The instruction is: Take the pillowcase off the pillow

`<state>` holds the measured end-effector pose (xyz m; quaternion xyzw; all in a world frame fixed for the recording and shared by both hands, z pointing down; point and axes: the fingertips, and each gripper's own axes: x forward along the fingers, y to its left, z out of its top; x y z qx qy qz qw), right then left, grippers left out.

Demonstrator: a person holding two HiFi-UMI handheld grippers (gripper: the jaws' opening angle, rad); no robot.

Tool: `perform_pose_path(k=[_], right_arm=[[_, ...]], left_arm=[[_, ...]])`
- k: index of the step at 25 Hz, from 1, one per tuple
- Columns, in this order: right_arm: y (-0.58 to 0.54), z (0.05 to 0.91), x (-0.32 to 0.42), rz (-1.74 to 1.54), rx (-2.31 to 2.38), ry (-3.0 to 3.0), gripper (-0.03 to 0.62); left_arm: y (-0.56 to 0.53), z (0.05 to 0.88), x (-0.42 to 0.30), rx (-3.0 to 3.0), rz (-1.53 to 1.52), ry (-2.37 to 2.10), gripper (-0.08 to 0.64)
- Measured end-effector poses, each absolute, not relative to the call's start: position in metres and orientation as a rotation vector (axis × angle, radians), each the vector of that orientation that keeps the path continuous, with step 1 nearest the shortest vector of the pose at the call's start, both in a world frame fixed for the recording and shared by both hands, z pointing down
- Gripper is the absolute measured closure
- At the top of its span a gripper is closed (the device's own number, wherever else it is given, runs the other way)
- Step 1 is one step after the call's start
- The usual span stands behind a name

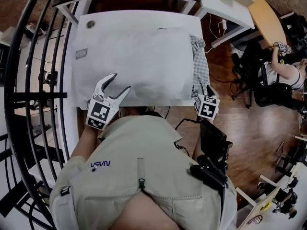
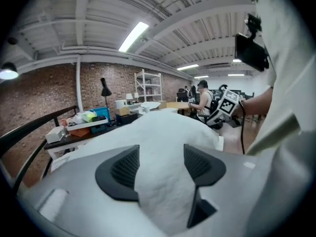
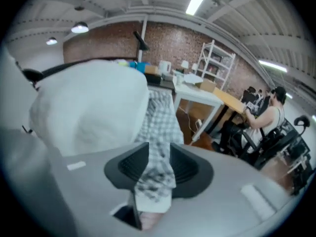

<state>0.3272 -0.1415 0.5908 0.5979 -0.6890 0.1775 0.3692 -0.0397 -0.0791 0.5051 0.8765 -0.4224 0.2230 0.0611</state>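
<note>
Pillowcase point(image 3: 159, 122) end in the right tongs point(image 3: 157, 167)

Light source: a long ceiling tube point(image 2: 133, 36) in the left gripper view; a round lamp point(image 3: 79, 28) in the right gripper view.
Brightness: bright and even; the white pillow point(image 1: 139, 61) is nearly washed out.
Shadows: soft and faint.
Distortion: strong fisheye; the railing bars point(image 1: 19, 80) curve, and black corners frame both gripper views.
Focus: the checked pillowcase point(image 3: 155, 172) close to the lens is blurred; the far room is sharper.
</note>
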Motion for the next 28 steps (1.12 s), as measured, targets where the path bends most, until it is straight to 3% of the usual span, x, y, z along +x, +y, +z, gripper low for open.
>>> perform_pose_path(k=[5, 11, 13, 17, 28], right_arm=[[-0.164, 0.513, 0.203, 0.287, 1.401, -2.160, 0.420], [-0.176, 0.541, 0.101, 0.197, 1.136, -2.193, 0.354], [-0.182, 0.561, 0.092, 0.152, 1.103, -2.129, 0.363], [-0.194, 0.562, 0.104, 0.086, 1.190, -2.038, 0.482], [-0.247, 0.585, 0.134, 0.076, 1.367, -1.983, 0.479]], left_arm=[[-0.075, 0.498, -0.128, 2.409, 0.469, -1.603, 0.260], [-0.078, 0.549, -0.173, 2.190, 0.458, -1.634, 0.215], [-0.088, 0.570, -0.172, 2.170, 0.449, -1.580, 0.219], [-0.118, 0.580, -0.161, 2.218, 0.432, -1.527, 0.265], [-0.204, 0.579, -0.131, 2.340, 0.521, -1.449, 0.267]])
